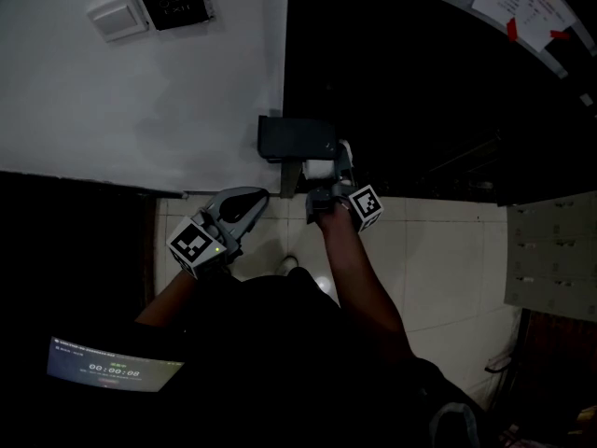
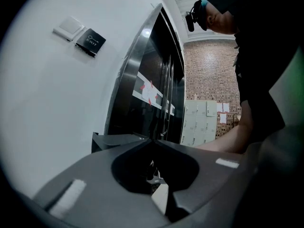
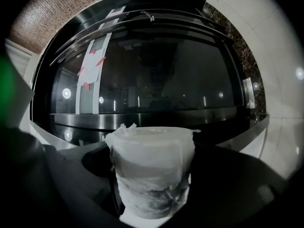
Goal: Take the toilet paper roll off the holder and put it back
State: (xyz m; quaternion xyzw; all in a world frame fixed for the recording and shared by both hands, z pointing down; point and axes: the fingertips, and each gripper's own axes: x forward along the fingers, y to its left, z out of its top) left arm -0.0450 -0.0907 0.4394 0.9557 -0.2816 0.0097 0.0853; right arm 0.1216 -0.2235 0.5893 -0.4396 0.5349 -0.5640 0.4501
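Note:
The white toilet paper roll [image 1: 320, 168] hangs just below the dark holder box [image 1: 297, 138] on the white wall. My right gripper [image 1: 323, 179] is shut on the toilet paper roll [image 3: 152, 170], which stands on end between its jaws and fills the middle of the right gripper view. Whether the roll touches the holder cannot be told. My left gripper [image 1: 256, 198] sits lower left of the holder, shut with nothing in it; its jaws meet at the tips [image 2: 154, 141]. The holder's [image 2: 115, 139] top edge shows just past them.
A light switch [image 1: 118, 17] and a black exit panel [image 1: 173, 1] are on the white wall above. A dark glass door [image 1: 420, 82] with a taped notice [image 1: 522, 3] stands right of the holder. Grey lockers [image 1: 550, 250] line the right. Pale floor tiles [image 1: 438, 250] lie below.

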